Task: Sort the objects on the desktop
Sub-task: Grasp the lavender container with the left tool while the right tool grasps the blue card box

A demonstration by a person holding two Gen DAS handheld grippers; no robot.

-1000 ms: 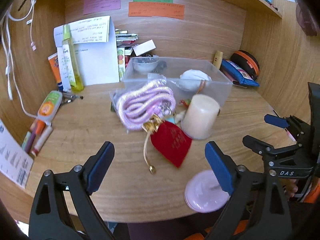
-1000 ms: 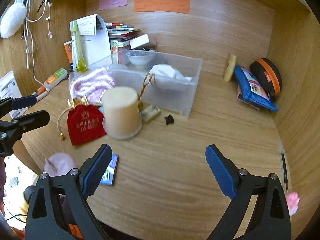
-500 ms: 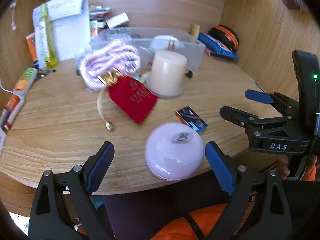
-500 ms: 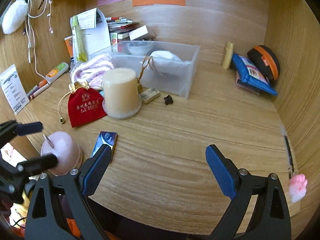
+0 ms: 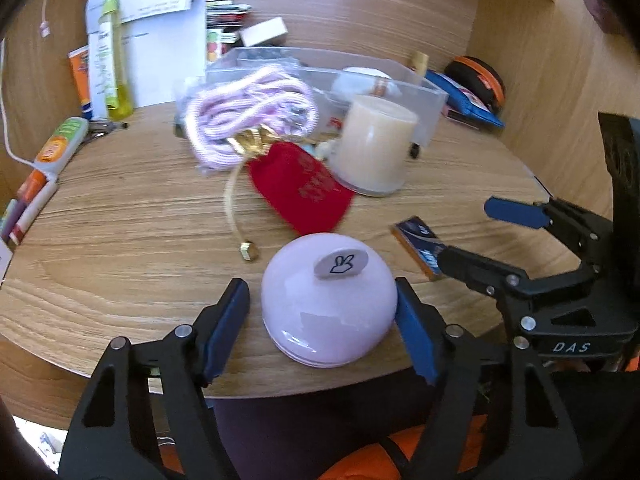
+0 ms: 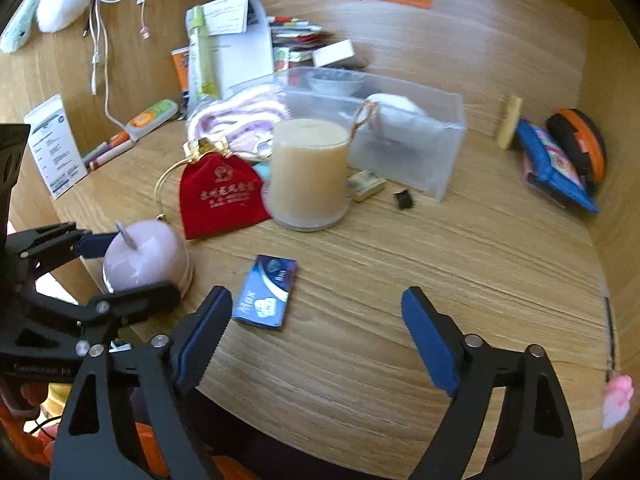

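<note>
Both left gripper jaws closing around pink dome

Pale pink dome-shaped object, glossy, with a small oval tab bearing a line drawing on top, is sitting upright at the desk's near edge, lying between the left gripper's two blue pads; the right pad is touching it, the left just beside it.
</note>
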